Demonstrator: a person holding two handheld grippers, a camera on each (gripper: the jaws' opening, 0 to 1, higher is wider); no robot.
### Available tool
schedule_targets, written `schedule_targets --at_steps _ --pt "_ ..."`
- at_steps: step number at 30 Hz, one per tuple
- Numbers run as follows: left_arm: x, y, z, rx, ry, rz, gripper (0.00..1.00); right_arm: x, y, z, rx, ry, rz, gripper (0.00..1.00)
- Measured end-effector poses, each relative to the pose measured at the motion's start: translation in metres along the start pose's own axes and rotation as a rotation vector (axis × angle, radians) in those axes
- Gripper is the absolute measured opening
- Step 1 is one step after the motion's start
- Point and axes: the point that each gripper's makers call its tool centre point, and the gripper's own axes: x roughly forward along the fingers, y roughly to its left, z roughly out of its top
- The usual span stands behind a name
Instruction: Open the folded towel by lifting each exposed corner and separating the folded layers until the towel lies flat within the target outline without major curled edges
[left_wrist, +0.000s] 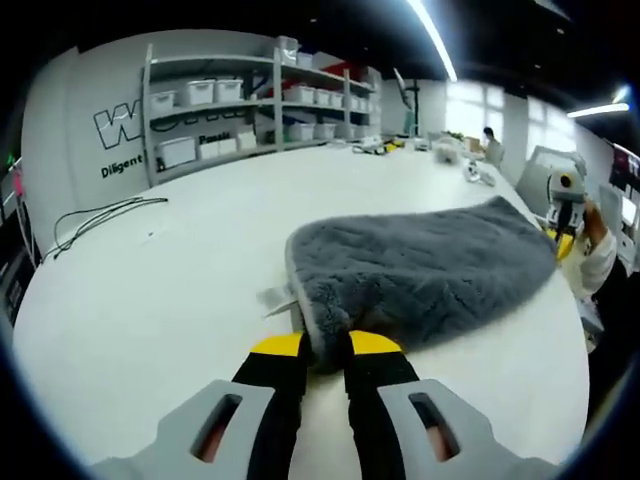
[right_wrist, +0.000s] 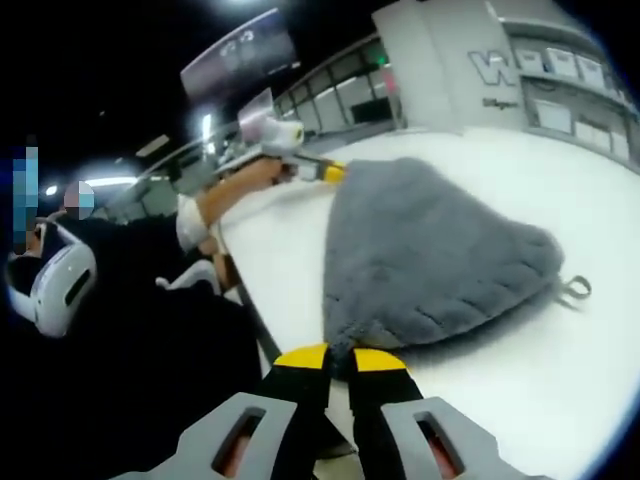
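In the left gripper view, the left gripper (left_wrist: 325, 352), with black jaws tipped in yellow, is closed down on the near corner of the grey, deep-pile plush towel (left_wrist: 425, 265), the fabric pinched between its tips. In the right gripper view, the right gripper (right_wrist: 340, 360) is likewise clamped on another corner of the same towel (right_wrist: 430, 250), its yellow tips nearly meeting around the edge. Each gripper shows in the other's view at the towel's far end.

The towel lies on a white tabletop (left_wrist: 150, 290), stretched between the two held corners and close to the table's edge on the person's side. A small hanging loop (right_wrist: 575, 291) sticks out from one hem. No target outline is discernible on the surface.

The main risk, as I judge it, is uneven pulling: if one gripper lifts or draws faster, the thick pile could slip out of the narrow pinch, or the towel could skew and drag toward the table edge. A pinch that has caught both layers would keep the fold together.
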Motion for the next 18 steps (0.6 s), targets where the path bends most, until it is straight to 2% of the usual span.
schedule_targets --at_steps 14,18 --pt "0.011 0.006 0.006 0.024 0.007 0.009 0.14 -0.003 -0.013 0.007 -0.018 0.017 0.025 0.03" --pt "0.016 0.006 0.008 0.008 0.005 0.002 0.14 -0.004 -0.016 0.009 -0.020 0.021 0.031 0.03"
